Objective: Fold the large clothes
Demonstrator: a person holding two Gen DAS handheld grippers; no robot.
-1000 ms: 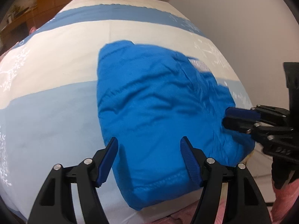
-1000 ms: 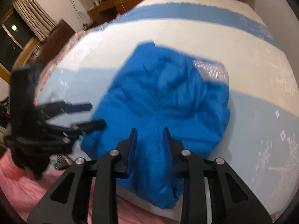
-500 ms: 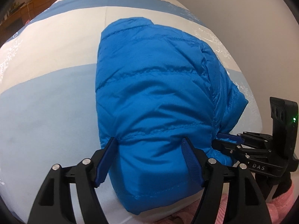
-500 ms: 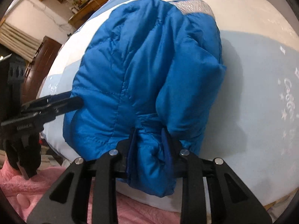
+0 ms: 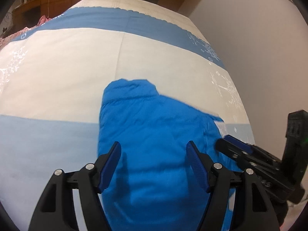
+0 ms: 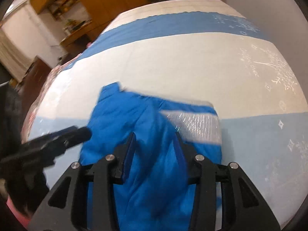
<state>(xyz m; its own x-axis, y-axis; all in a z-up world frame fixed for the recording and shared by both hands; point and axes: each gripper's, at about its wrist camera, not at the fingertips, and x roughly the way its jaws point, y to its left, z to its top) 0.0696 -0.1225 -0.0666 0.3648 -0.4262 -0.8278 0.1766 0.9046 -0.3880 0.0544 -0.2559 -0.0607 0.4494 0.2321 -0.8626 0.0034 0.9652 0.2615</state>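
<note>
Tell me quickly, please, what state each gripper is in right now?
Left gripper: open, holding nothing, above the folded blue padded jacket.
Right gripper: jaws have just been opening; jacket fabric lies between them, apparently released.

Soft, even indoor light is falling on the bed (image 5: pixel 57 77), leaving its cream and blue bands bright without glare. The left claw (image 5: pixel 154 157) is casting a faint grey shadow on the blue jacket (image 5: pixel 154 134) beneath it. Fisheye distortion is bulging the bed into a dome and darkening the corners into a black rim. Motion blur is smearing the right wrist view: the jacket's edges, its silvery lining (image 6: pixel 196 125) and the wooden cabinets (image 6: pixel 86 5) behind are looking soft. The wall (image 5: pixel 250 48) is reading as flat, dull grey.
</note>
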